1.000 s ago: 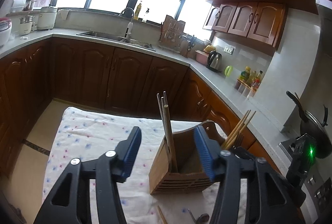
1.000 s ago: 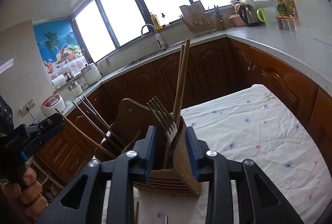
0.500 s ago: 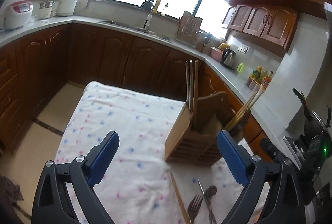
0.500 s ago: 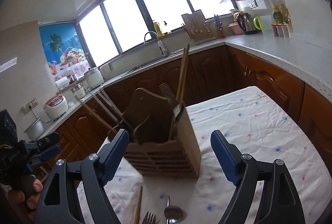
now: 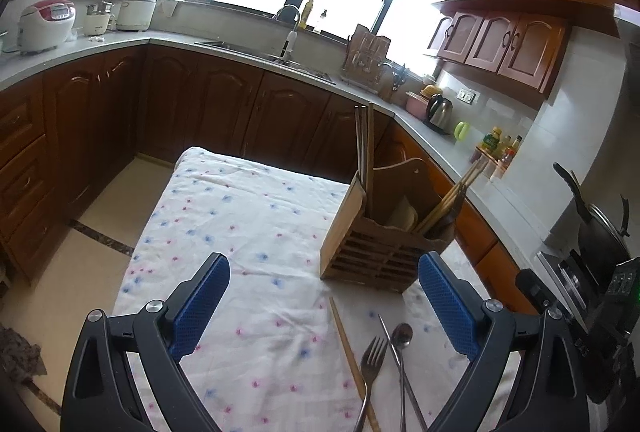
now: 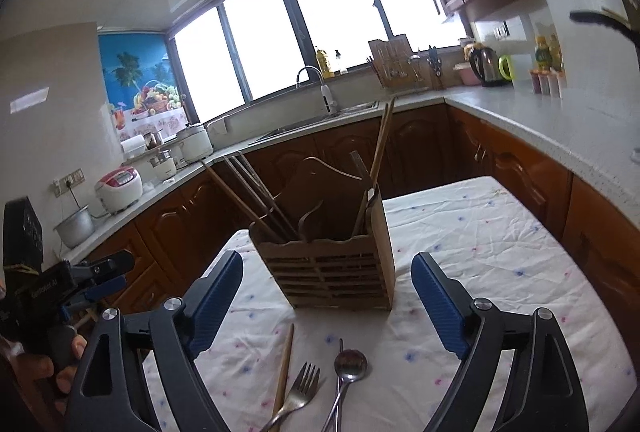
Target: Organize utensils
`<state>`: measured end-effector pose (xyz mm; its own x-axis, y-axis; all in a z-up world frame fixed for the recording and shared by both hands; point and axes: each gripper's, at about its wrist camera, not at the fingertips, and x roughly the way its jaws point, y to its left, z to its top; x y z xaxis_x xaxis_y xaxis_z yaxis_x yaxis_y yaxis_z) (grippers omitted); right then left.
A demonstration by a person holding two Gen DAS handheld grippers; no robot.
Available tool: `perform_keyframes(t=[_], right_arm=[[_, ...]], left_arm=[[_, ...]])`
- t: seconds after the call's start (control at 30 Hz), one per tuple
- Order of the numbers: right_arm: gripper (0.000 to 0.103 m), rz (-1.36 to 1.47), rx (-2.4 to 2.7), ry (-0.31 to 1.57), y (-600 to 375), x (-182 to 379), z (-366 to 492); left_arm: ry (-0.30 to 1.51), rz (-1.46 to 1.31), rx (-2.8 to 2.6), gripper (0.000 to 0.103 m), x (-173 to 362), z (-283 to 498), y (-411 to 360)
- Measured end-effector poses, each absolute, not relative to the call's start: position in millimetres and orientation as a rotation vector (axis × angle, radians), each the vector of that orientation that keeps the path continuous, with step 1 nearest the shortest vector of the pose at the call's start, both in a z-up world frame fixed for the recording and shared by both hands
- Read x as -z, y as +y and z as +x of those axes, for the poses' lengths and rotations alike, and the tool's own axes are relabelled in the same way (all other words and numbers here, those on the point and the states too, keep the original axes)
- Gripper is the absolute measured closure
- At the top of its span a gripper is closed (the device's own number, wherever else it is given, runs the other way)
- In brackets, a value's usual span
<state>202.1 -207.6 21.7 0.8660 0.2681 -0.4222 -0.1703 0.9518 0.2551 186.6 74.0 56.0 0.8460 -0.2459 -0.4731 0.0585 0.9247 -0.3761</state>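
Both claws empty, left gripper (image 5: 322, 310) wide, right gripper (image 6: 327, 298) opening, the slatted wooden utensil holder (image 6: 334, 270) ahead, loose steel fork (image 6: 298, 390) below awaiting pickup.

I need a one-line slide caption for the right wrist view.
Open right hand-held gripper facing wooden utensil holder; fork, spoon, chopstick on tablecloth.

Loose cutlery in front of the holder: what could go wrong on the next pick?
1. The fork, spoon and a metal chopstick lie touching and crossed, so a grasp may drag a neighbour along.
2. The wooden chopstick lies flat on the wrinkled cloth; jaws could pinch fabric.
3. Chopsticks in the holder lean outward; an arm passing over could knock them or tip it.
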Motion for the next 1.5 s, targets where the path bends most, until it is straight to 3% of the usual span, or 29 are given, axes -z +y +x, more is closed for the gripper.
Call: perform_keyframes(t=[0.57,0.67,0.9,1.5], right_arm=[[0.004,0.155,-0.248,0.442,-197,-18,141],[0.003,0.159,-0.246,0.452,-198,-14,135],[0.002,0.168,-0.235,0.458,-201,-11,122],[0.000,0.039,-0.251,0.321,-191,-51,73]], left_arm=[[0.488,-0.241,0.132,0.007,-50,113,66],[0.505,-0.217,0.118,0.001,-51,109,66],[0.486,-0.118,0.045,0.001,-58,91,53],[0.367,-0.004,0.015,0.001,-57,32,35]])
